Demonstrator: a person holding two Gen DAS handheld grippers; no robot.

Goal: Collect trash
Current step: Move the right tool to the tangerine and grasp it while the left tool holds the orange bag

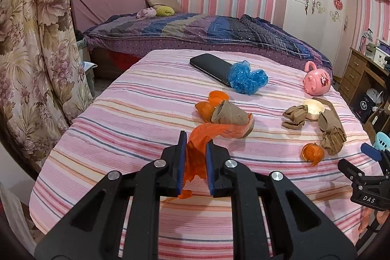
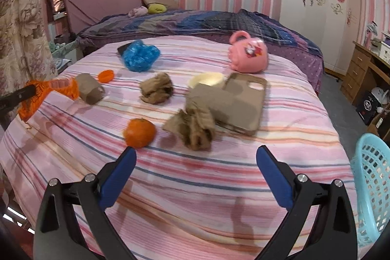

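A table covered by a pink striped cloth [image 1: 102, 128] stands in a bedroom, strewn with small things. The left gripper [image 1: 196, 162] is closed on a strip of thin orange plastic wrapper [image 1: 195, 157], pinched between its blue pads. The wrapper trails forward to a brown cardboard tube [image 1: 231, 115] lying on its side, with curls of orange peel [image 1: 214, 99] just behind it; whether the wrapper is caught under the tube or only touching it is hard to tell.

The right gripper [image 2: 196, 172] hovers above the cloth with its jaws wide apart and nothing between them. Just beyond its left finger sits a tangerine peel [image 2: 139, 132], rounded like a whole fruit. Beside it lie crumpled brown wads [image 2: 195, 128], a phone case [image 2: 246, 101], a pale bowl [image 2: 207, 79], a blue plastic bag [image 2: 140, 56] and a pink toy pot [image 2: 248, 55]. A turquoise basket [image 2: 373, 187] stands at the right edge, off the table.

The wrapper looks feather-light, limp and slippery, so a firm pinch on a bunched part seems best. The peel is probably hollow and soft; gripping across its widest part, gently, should keep it from collapsing.
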